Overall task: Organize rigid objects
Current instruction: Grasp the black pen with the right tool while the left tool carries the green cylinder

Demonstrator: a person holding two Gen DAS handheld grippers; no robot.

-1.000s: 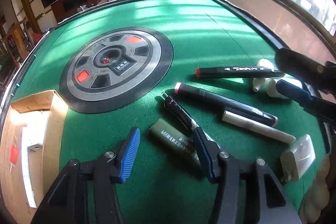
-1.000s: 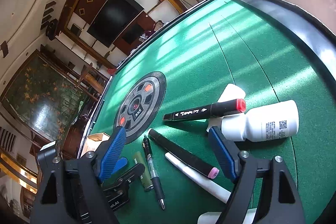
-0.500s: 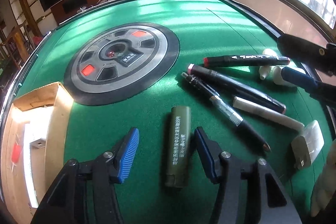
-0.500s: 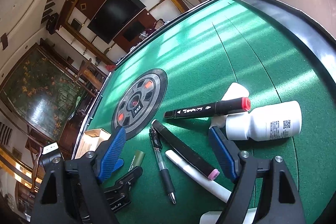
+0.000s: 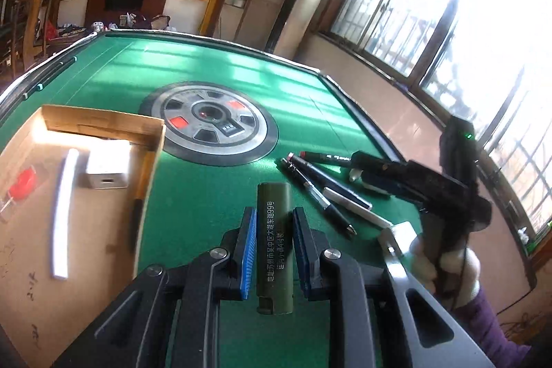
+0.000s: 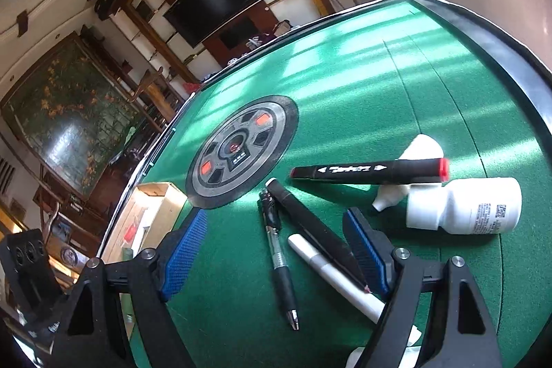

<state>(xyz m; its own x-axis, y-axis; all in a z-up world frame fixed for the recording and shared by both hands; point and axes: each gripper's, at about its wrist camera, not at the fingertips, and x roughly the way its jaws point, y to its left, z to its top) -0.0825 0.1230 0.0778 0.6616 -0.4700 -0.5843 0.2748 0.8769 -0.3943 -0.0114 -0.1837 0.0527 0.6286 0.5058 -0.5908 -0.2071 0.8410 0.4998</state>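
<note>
My left gripper (image 5: 274,223) is shut on an olive-green lighter (image 5: 275,240) with white print and holds it above the green table (image 5: 214,181). A cardboard box (image 5: 157,143) lies to its left and holds a white stick, a white block and a red item. My right gripper (image 6: 276,237) is open and empty above a clear ballpoint pen (image 6: 279,259), a long black pen (image 6: 315,238) and a white pen (image 6: 336,278). A black marker with a red cap (image 6: 371,169) and a white bottle (image 6: 465,209) lie beyond.
A round grey and black panel (image 5: 208,126) sits in the middle of the table. A raised black rim (image 6: 500,47) borders the table. The right gripper's body (image 5: 424,181) and the hand that holds it show at the right of the left wrist view, above a white charger (image 5: 402,235).
My left gripper moved over the olive lighter, closed on it and lifted it, and the view swung towards the cardboard box. My right gripper stayed open and shifted little.
</note>
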